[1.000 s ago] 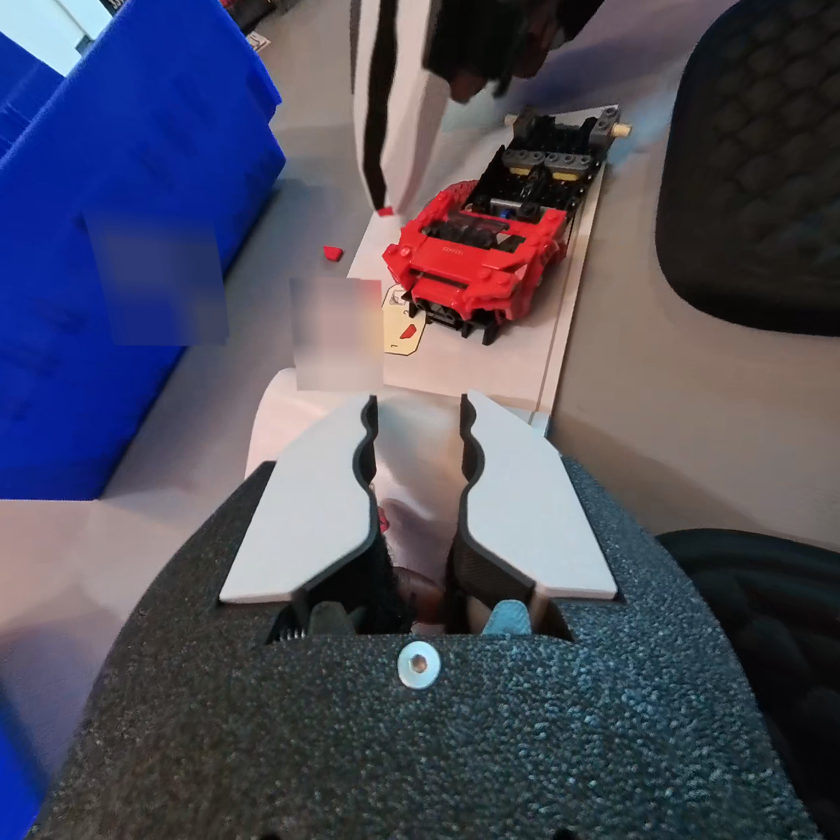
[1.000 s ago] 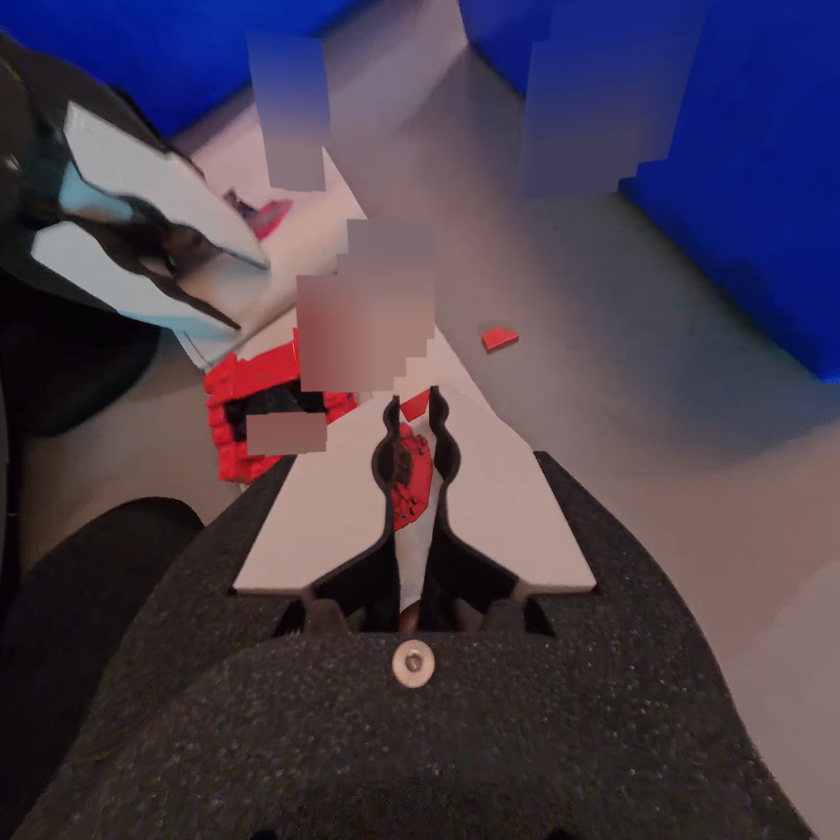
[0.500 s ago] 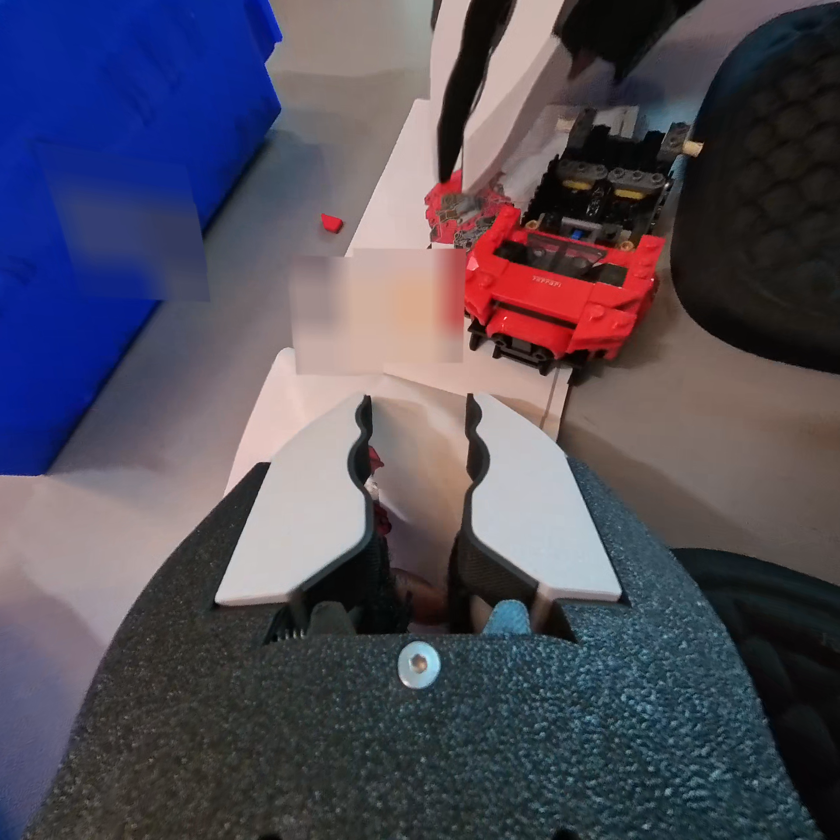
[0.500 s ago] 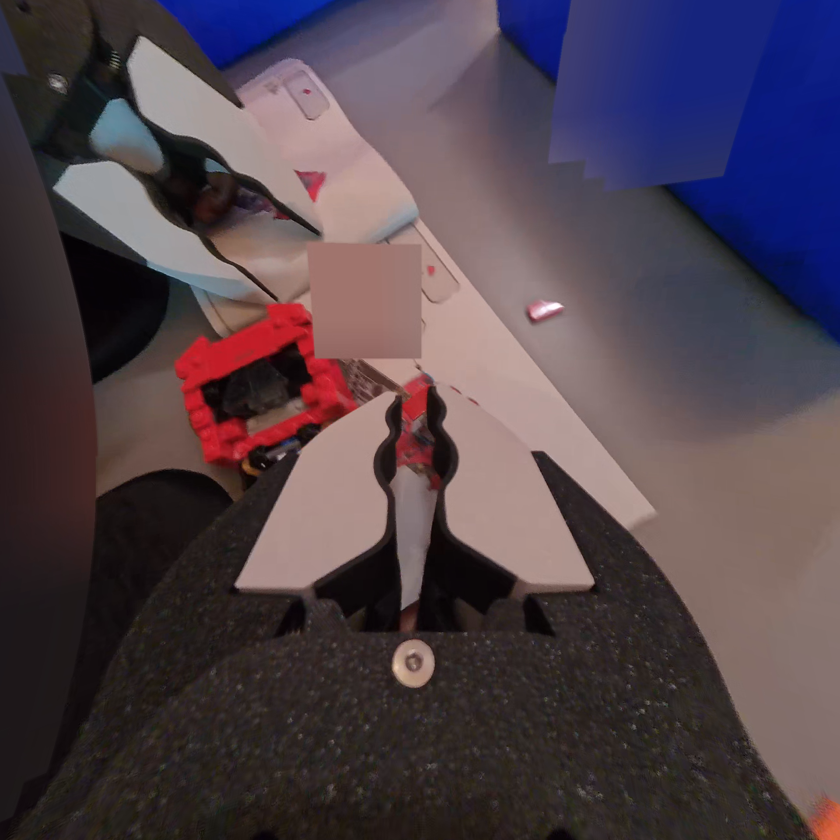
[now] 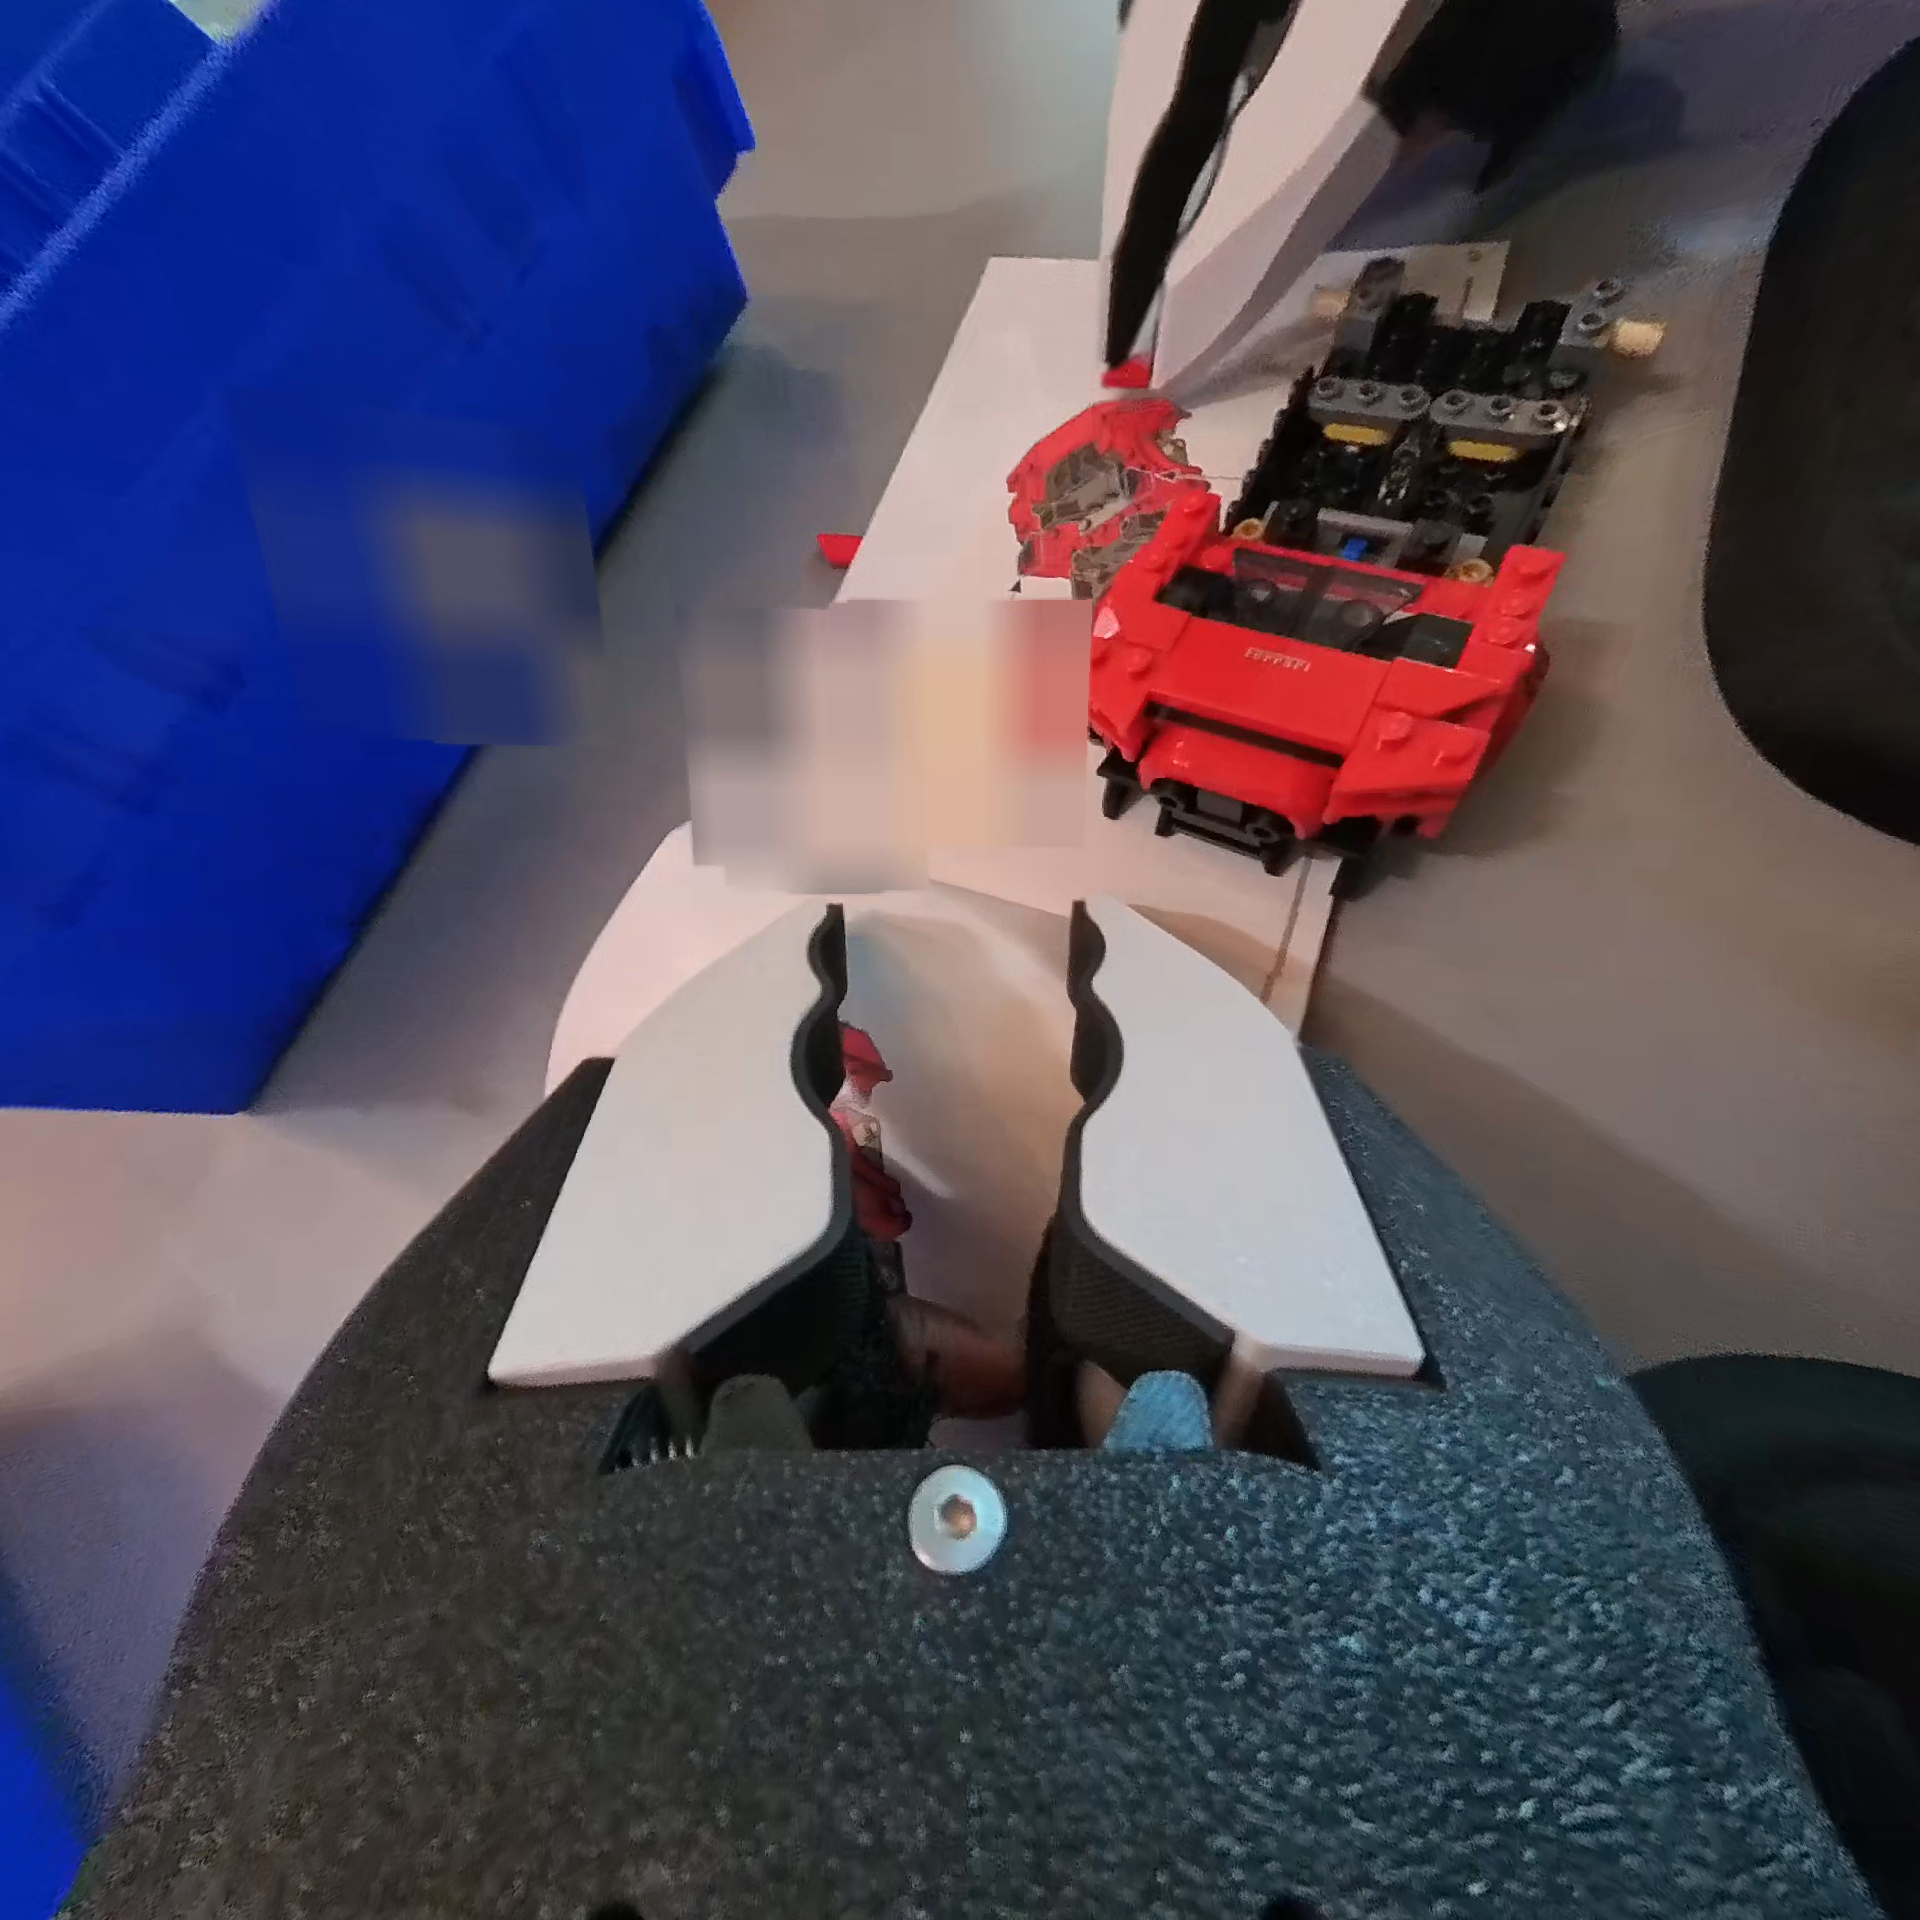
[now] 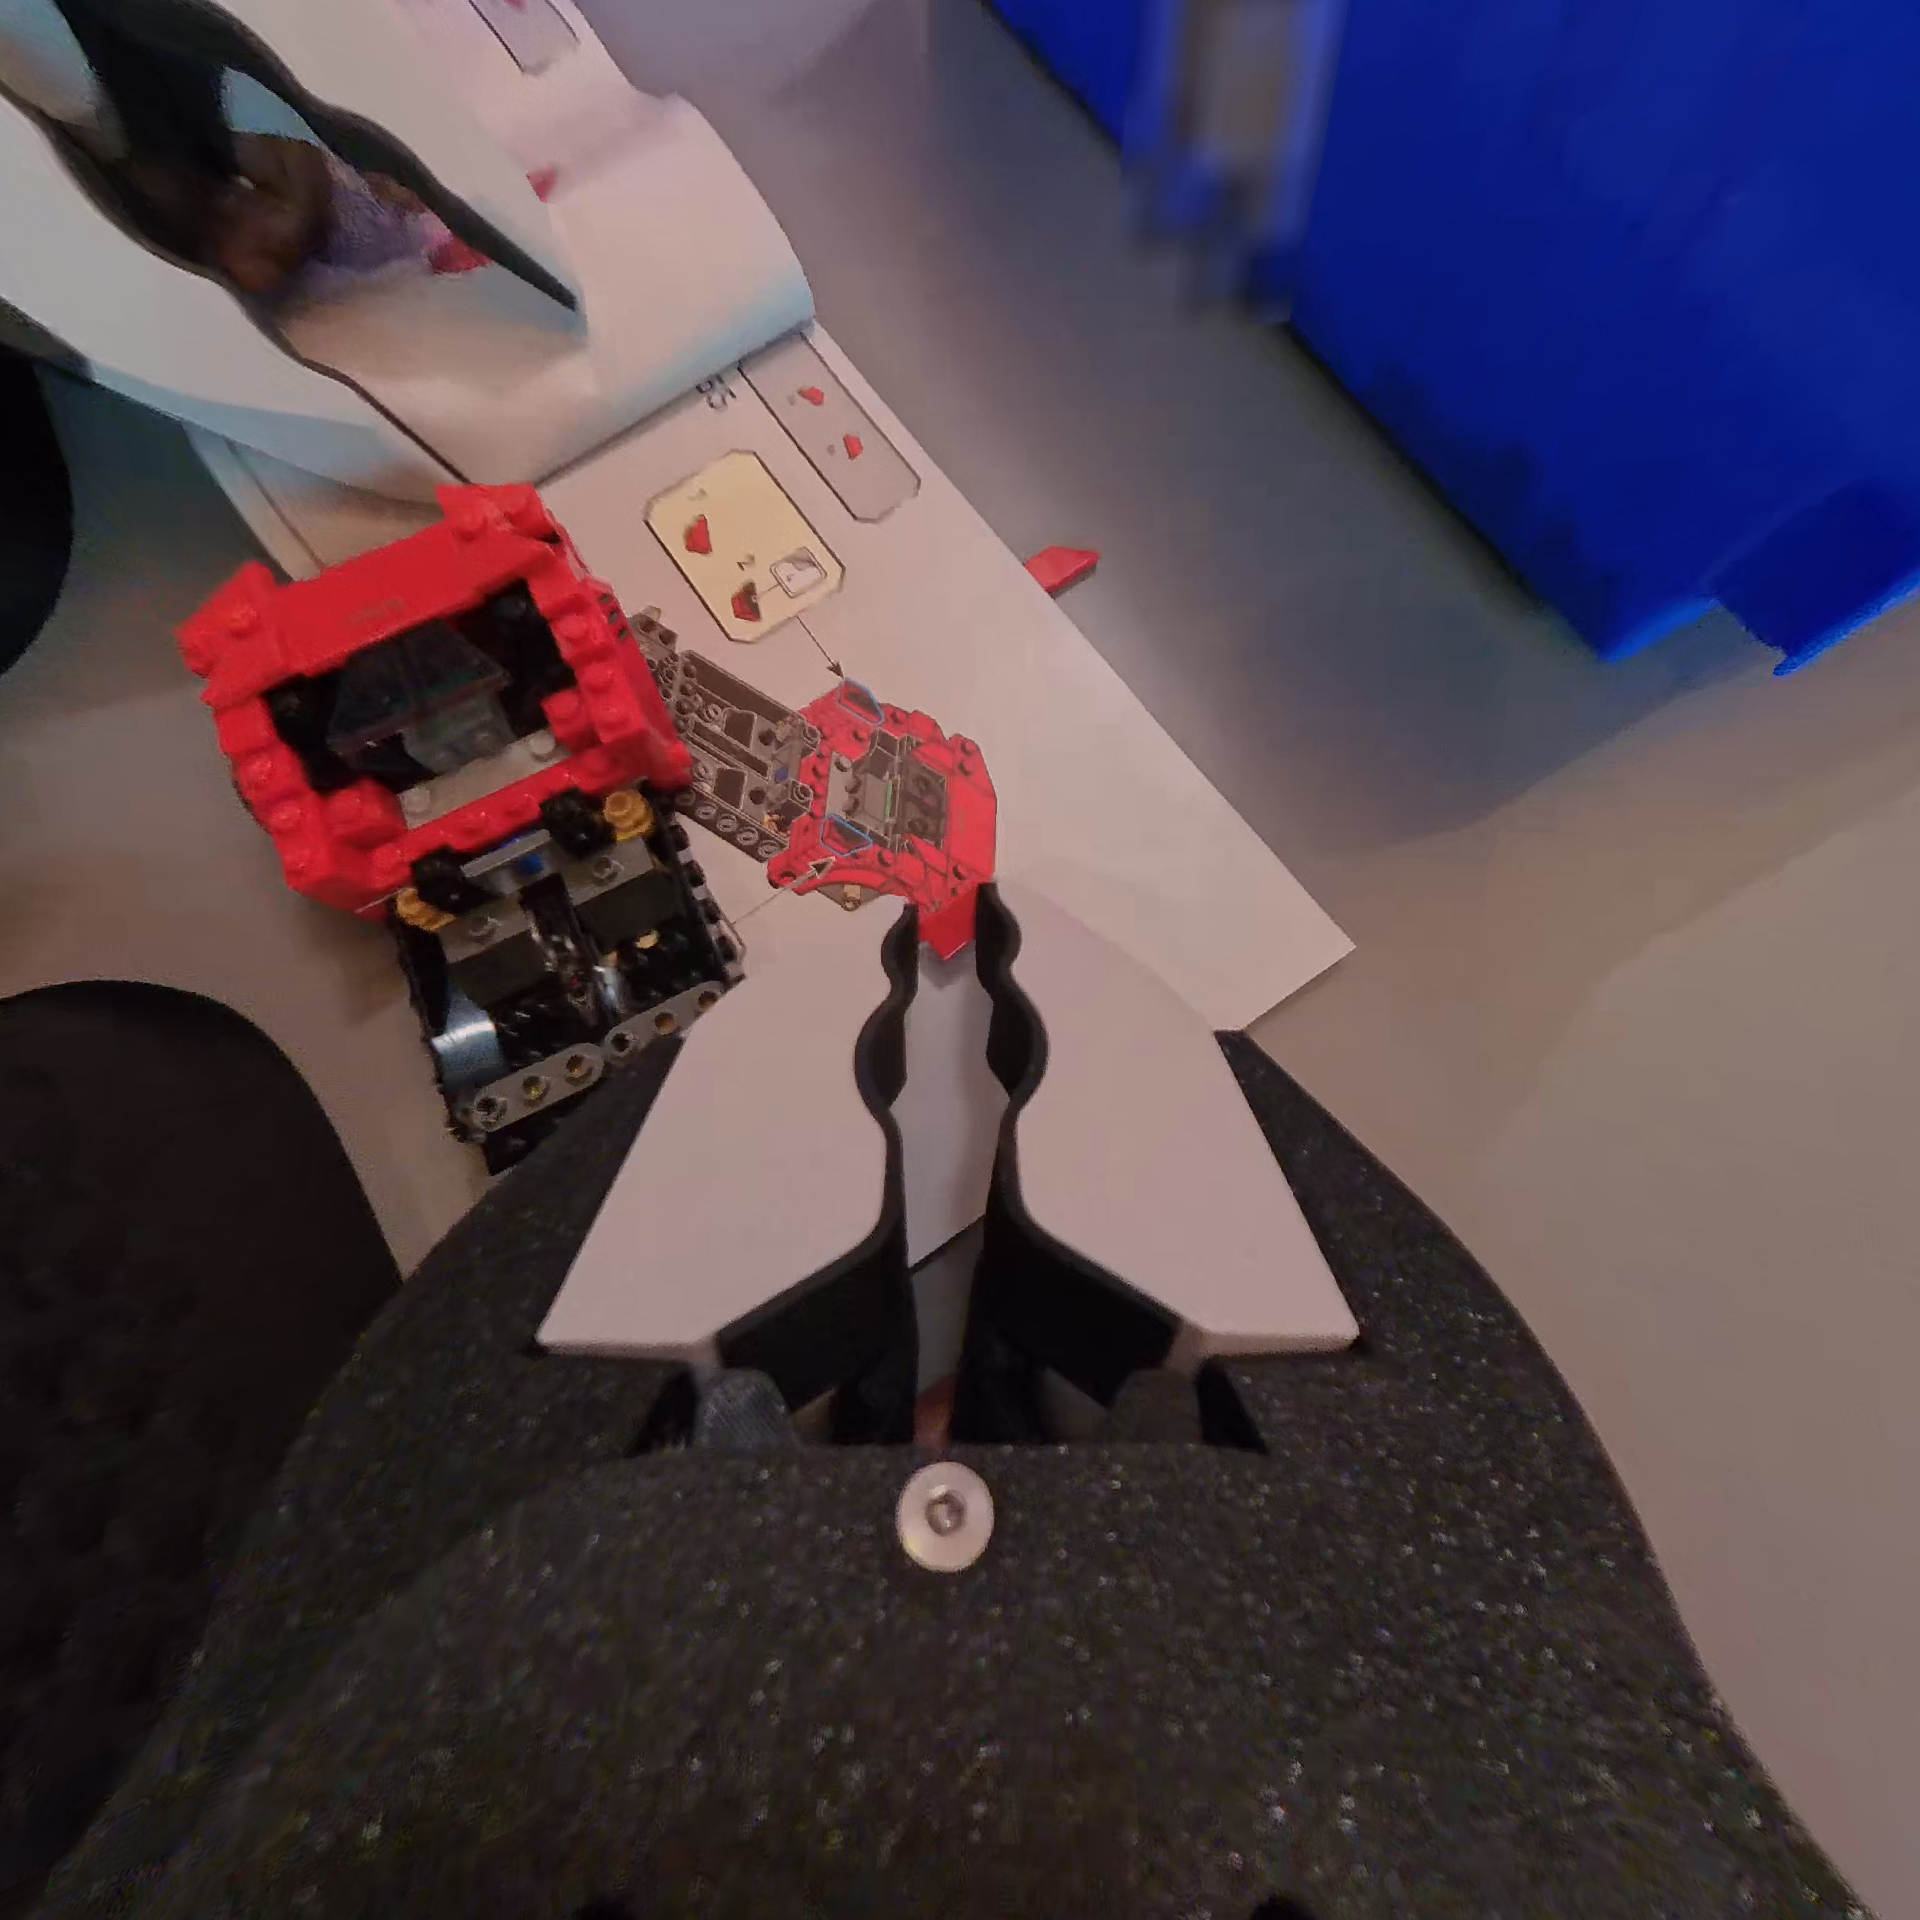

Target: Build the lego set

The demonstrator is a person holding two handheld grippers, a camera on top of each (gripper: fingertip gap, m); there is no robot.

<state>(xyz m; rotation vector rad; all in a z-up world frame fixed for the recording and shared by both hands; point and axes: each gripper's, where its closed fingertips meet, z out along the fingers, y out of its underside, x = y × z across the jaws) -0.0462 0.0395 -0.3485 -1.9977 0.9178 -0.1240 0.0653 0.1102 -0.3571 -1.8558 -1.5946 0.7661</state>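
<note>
A half-built red and black lego car (image 5: 1320, 665) stands on the open instruction booklet (image 5: 997, 343); the right wrist view shows it too (image 6: 436, 727). My left gripper (image 5: 956, 925) is open and empty, low over the booklet, just short of the car's red end. My right gripper (image 6: 948, 914) is shut on a small red piece (image 6: 951, 935) and holds it over the booklet's (image 6: 1091, 790) printed page, right of the car. In the left wrist view the right gripper (image 5: 1132, 364) hangs behind the car. A loose red piece (image 6: 1060, 566) lies on the table beside the booklet.
Blue bins (image 5: 312, 468) stand along the table's left side, also in the right wrist view (image 6: 1558, 312). A black padded cushion (image 5: 1849, 520) lies right of the car. Grey table (image 6: 1558, 1039) surrounds the booklet. Across from one pair of fingers to the other is roughly 15 cm.
My left gripper has moved closer to the car and stayed open. My right gripper, still shut on the red piece, has lifted back from the page, so car and booklet show fully.
</note>
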